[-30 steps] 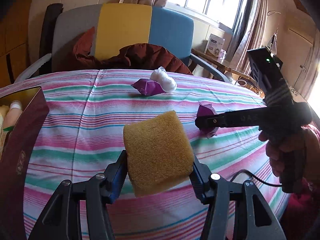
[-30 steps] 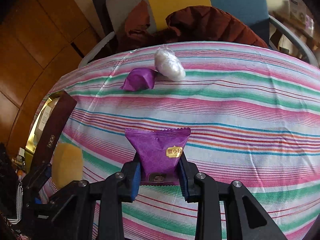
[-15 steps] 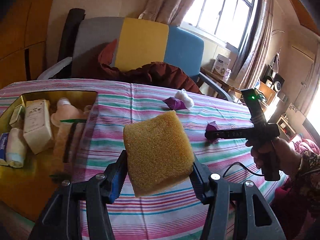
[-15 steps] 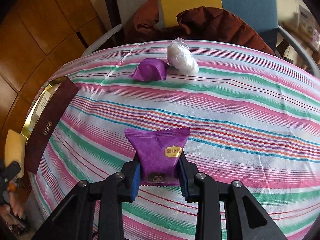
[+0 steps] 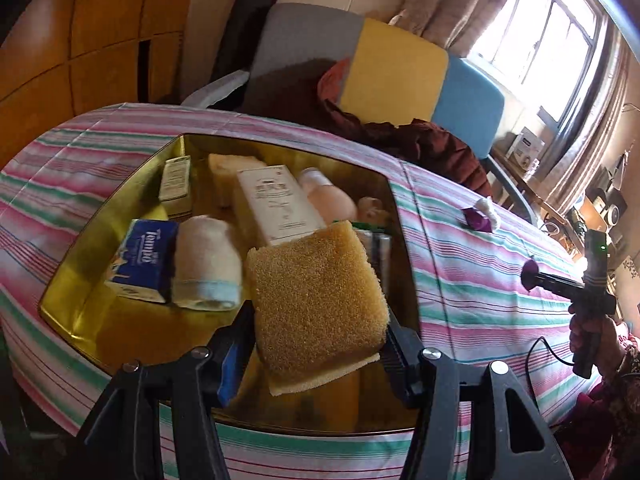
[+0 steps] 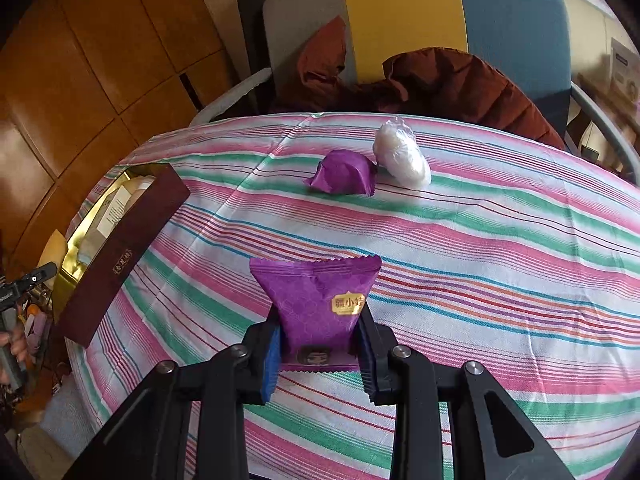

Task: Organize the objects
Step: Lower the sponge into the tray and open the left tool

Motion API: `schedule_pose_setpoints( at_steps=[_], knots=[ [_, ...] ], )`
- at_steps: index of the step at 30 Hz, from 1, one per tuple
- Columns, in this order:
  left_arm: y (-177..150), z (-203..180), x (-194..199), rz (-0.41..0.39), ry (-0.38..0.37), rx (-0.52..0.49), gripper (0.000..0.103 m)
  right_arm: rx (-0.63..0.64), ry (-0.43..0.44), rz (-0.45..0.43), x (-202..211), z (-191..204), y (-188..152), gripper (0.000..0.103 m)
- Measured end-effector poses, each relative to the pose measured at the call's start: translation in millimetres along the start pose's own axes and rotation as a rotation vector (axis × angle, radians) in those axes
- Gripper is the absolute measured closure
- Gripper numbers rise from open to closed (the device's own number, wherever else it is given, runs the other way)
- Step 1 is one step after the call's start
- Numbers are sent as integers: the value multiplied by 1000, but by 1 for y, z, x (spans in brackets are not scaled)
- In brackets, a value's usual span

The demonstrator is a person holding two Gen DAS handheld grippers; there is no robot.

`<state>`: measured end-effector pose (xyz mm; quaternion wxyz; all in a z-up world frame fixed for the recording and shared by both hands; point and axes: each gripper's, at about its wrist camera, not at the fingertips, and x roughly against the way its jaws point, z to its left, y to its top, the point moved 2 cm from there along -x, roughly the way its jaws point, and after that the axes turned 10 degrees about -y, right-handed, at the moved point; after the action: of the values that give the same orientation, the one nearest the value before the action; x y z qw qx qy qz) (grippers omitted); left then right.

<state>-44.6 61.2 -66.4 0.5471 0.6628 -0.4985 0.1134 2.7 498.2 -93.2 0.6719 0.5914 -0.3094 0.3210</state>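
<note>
My left gripper (image 5: 316, 344) is shut on a yellow sponge (image 5: 316, 292) and holds it above the near right part of the open gold box (image 5: 80, 264). The box holds a blue tissue pack (image 5: 144, 260), a rolled white towel (image 5: 206, 264), a white carton (image 5: 276, 204), a pink bottle (image 5: 332, 196) and other items. My right gripper (image 6: 320, 354) is shut on a purple snack packet (image 6: 320, 300) above the striped tablecloth (image 6: 480, 260). A second purple packet (image 6: 344, 178) and a white wrapped bundle (image 6: 402, 154) lie at the far side.
The box's dark maroon side (image 6: 120, 256) stands at the table's left in the right wrist view. A grey, yellow and blue chair (image 5: 396, 64) with a brown jacket (image 6: 460, 80) stands behind the table. Wooden cabinets (image 6: 80, 60) are at the left.
My left gripper has swung left with the sponge, from over the tablecloth to above the open gold box. My right gripper still holds the purple packet, nearly in place.
</note>
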Motion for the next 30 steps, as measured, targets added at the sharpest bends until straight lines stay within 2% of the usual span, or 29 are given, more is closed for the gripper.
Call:
schedule_pose_setpoints(
  at_steps=[3,7,11,19,23,27,30],
  knots=[
    [3,29,-5,69,47,18,45,14,-15,-1,5,6,4,70],
    [0,59,-12,137,41,71,45,-15,15,-13,16,19,8,70],
    [0,70,-16,182,115,-2,45,-11,55,-44,32,43,13,70],
    [3,92,-7,187,178,-3,45,24,191,-98,53,118,22,70],
    [2,94,1,139,222,11,44,46,278,-94,53,164,21,70],
    [-4,94,20,32,171,55,43,95,335,-66,45,212,17,70],
    [-3,100,37,-66,144,135,43,135,360,-44,37,244,12,70]
  ],
)
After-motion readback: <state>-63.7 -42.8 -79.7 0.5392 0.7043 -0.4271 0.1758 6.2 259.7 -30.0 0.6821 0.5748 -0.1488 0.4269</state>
